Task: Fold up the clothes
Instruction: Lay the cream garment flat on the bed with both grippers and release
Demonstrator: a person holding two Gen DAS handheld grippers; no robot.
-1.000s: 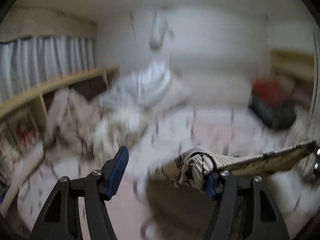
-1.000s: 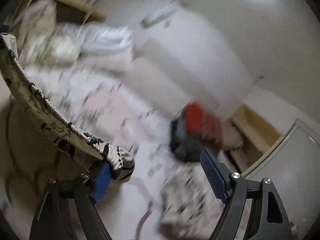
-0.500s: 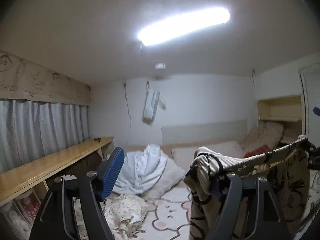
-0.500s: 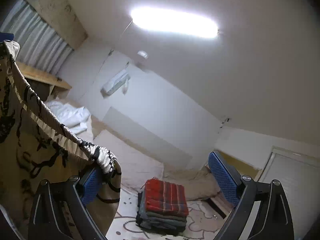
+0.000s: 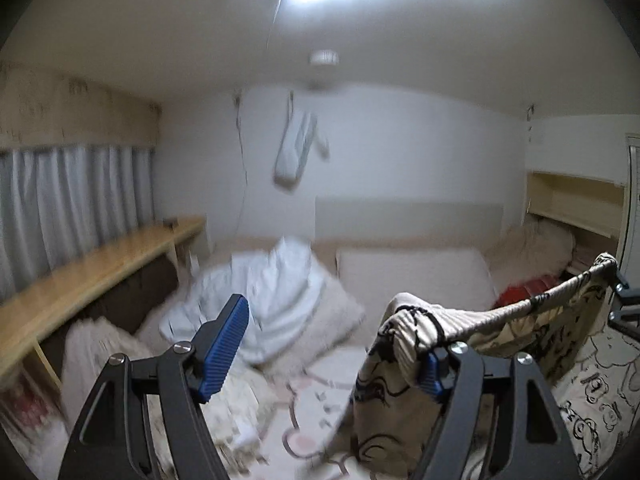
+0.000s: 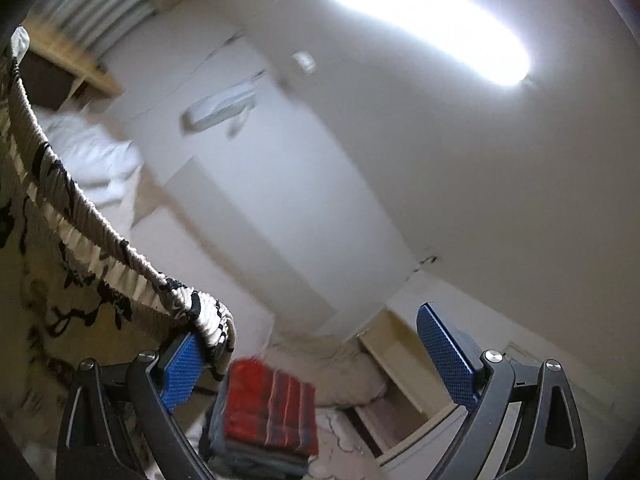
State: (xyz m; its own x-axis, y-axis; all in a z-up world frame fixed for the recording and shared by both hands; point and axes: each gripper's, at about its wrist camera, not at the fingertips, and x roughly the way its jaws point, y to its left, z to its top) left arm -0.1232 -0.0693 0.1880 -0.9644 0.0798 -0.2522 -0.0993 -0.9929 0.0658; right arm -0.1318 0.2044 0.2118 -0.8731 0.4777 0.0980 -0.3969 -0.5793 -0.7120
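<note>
Beige patterned trousers with black drawings (image 5: 400,392) hang in the air, their elastic waistband (image 5: 520,308) stretched between my two grippers. My left gripper (image 5: 332,352) stands open, with the waistband's end hooked over its right finger (image 5: 432,368). In the right wrist view the waistband (image 6: 100,248) runs from the upper left down to my right gripper (image 6: 316,356). That gripper is open too, and the band's end drapes over its left finger (image 6: 180,364). The cloth (image 6: 60,320) hangs below the band.
A pile of unfolded clothes (image 5: 240,400) and a white duvet (image 5: 264,296) lie on the bed at the left. A stack of folded clothes with a red plaid top (image 6: 268,412) sits ahead. A wooden shelf (image 5: 80,276) runs under the curtain.
Both grippers lifted the trousers off the bed and tilted up, then dipped a little. The waistband stays stretched between them.
</note>
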